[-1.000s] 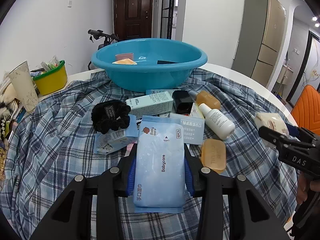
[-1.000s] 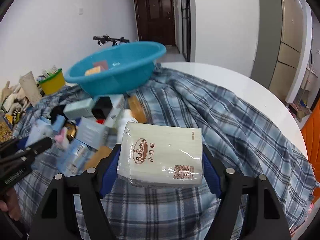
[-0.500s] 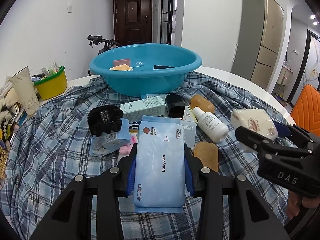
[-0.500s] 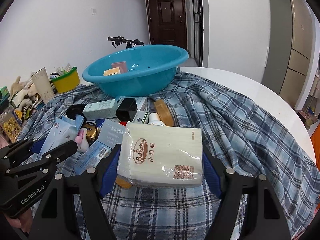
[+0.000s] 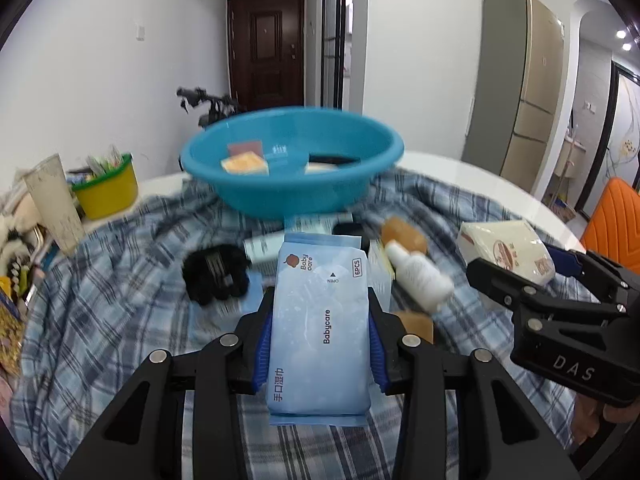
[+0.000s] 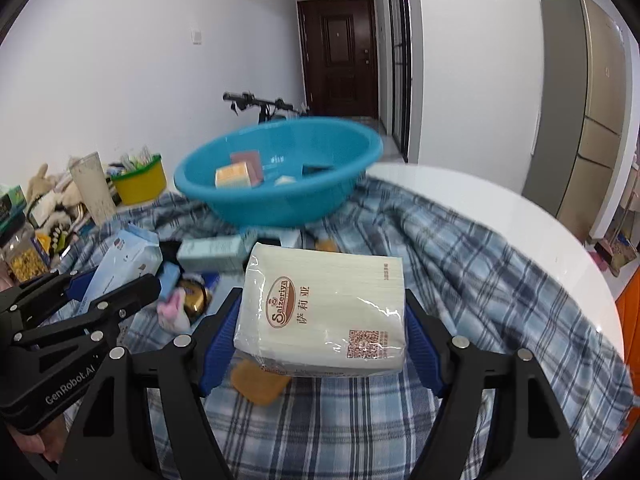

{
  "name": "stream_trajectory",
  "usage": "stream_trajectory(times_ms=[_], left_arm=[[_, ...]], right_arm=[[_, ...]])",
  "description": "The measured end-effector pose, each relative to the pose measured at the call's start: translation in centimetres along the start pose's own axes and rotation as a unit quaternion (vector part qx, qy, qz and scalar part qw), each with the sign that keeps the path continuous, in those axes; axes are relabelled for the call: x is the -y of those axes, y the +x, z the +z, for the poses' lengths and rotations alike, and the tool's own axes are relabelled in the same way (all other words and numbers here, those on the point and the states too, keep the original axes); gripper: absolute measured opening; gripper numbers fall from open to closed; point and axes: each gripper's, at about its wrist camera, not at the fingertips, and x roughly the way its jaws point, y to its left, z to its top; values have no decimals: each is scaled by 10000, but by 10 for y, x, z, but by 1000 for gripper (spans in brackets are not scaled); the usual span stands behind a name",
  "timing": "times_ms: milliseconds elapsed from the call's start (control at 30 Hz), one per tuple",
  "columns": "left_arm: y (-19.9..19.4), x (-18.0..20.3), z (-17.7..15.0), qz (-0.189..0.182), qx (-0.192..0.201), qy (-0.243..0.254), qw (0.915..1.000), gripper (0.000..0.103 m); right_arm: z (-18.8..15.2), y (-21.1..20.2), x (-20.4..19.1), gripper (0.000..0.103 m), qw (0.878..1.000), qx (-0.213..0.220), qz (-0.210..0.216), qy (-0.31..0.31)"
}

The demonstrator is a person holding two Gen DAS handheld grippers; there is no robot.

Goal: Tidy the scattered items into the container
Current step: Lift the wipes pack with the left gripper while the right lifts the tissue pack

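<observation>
My left gripper point(image 5: 320, 320) is shut on a pale blue wet wipes pack point(image 5: 320, 328) and holds it above the plaid cloth. My right gripper point(image 6: 324, 316) is shut on a cream tissue pack point(image 6: 324, 308), also lifted. Ahead stands the blue basin point(image 5: 292, 168), which also shows in the right wrist view point(image 6: 280, 176), with a few small items inside. In the left wrist view the right gripper with its tissue pack point(image 5: 504, 244) sits to the right. Scattered on the cloth lie a black scrunchie point(image 5: 214, 272), a white bottle point(image 5: 420, 276) and an amber soap point(image 6: 258, 382).
A yellow-green tub point(image 5: 106, 190) and a pale cup point(image 5: 52, 204) stand at the left. More clutter lines the far left edge. The plaid cloth point(image 6: 480, 280) covers a round white table point(image 6: 520, 216). An orange chair point(image 5: 616, 216) is at the right.
Both grippers have risen and moved toward the basin with their packs held. The basin now looks nearer and its inside shows more.
</observation>
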Motion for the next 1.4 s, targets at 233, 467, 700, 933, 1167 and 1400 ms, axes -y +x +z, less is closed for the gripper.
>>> stream_trajectory(times_ms=[233, 467, 700, 933, 1167, 1400], left_arm=[[-24, 1, 37, 78, 570, 124, 9983, 42], [-51, 9, 76, 135, 1175, 431, 9920, 42], [-82, 7, 112, 54, 1757, 288, 9840, 42], [-104, -7, 138, 216, 2191, 220, 9752, 42], [-109, -23, 155, 224, 2394, 45, 9706, 42], [-98, -26, 174, 231, 2462, 100, 9689, 42]], right_arm=[[38, -22, -3, 73, 9985, 544, -6, -51], [80, -51, 1, 73, 9929, 1186, -99, 36], [116, -78, -3, 73, 9850, 1718, -130, 12], [130, -84, -10, 73, 9807, 1954, -44, -48], [150, -83, -14, 73, 9784, 2059, 103, -165], [178, -79, -14, 73, 9717, 2345, 186, -189]])
